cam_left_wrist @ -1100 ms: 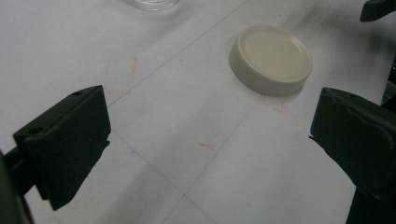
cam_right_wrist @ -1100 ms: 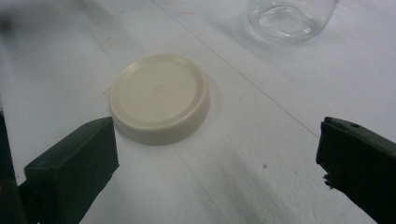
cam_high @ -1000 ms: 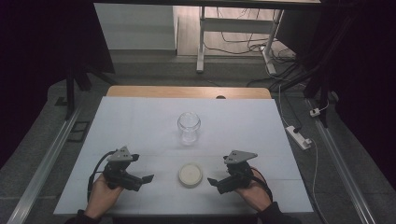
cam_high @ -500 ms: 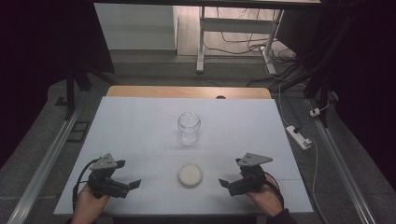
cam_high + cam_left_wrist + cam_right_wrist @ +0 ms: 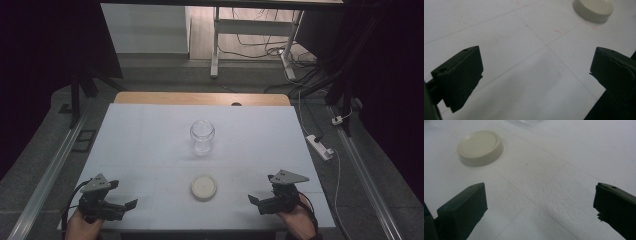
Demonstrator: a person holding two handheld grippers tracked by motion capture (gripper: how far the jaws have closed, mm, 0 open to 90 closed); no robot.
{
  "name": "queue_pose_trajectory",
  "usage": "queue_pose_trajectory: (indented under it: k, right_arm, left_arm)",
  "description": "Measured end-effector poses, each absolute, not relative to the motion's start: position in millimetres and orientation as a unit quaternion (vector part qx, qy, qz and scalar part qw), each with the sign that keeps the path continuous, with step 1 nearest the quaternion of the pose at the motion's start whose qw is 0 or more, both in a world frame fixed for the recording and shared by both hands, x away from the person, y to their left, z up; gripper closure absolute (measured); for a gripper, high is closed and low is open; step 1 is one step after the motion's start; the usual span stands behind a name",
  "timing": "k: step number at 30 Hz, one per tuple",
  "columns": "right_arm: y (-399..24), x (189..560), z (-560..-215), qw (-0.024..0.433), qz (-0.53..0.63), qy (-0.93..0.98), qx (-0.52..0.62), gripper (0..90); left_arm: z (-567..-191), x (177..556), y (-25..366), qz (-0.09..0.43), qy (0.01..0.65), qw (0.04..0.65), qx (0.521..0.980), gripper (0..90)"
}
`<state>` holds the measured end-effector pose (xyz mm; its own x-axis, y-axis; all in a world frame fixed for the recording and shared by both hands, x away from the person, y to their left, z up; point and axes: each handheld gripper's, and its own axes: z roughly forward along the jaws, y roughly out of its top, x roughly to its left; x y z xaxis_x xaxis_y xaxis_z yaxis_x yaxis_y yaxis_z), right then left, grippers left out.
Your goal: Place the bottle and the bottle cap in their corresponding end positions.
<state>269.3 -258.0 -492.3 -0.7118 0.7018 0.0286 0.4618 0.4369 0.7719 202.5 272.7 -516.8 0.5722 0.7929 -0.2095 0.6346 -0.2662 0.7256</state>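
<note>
Lid [image 5: 203,187] on white table [image 5: 150,140], both claws apart, dim, perhaps carpeted room.

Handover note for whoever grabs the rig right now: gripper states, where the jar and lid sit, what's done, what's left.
Left gripper: open, holding nothing, low at the near left edge of the white table.
Right gripper: open, holding nothing, at the near right edge.
Clear glass jar: upright mid-table, mouth uncovered, untouched.
Round cream plastic lid: flat on the table in front of the jar, between the two grippers, touching neither.
Done: nothing visible; jar and lid are apart.
Left, probably: pick up the lid, steady the jar, set the lid on its mouth.
</note>
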Motion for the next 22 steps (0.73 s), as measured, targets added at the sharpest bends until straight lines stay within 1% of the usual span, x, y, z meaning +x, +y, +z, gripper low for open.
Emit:
queue_pose_trajectory:
  k: [7,17,22]
  right_arm:
    - [-274.0,262.5,-494.9,0.154,0.393,0.828,0.368,0.0]
    - [-288.3,253.0,-500.1,0.153,0.377,0.825,0.393,0.0]
    - [-290.2,252.6,-500.1,0.153,0.379,0.822,0.396,0.0]
  left_arm:
    - [-520.9,191.3,284.3,0.097,0.47,0.406,0.778,0.0]
    - [-524.0,180.9,291.7,0.107,0.493,0.387,0.772,0.0]
    - [-524.3,181.7,290.8,0.107,0.494,0.38,0.775,0.0]
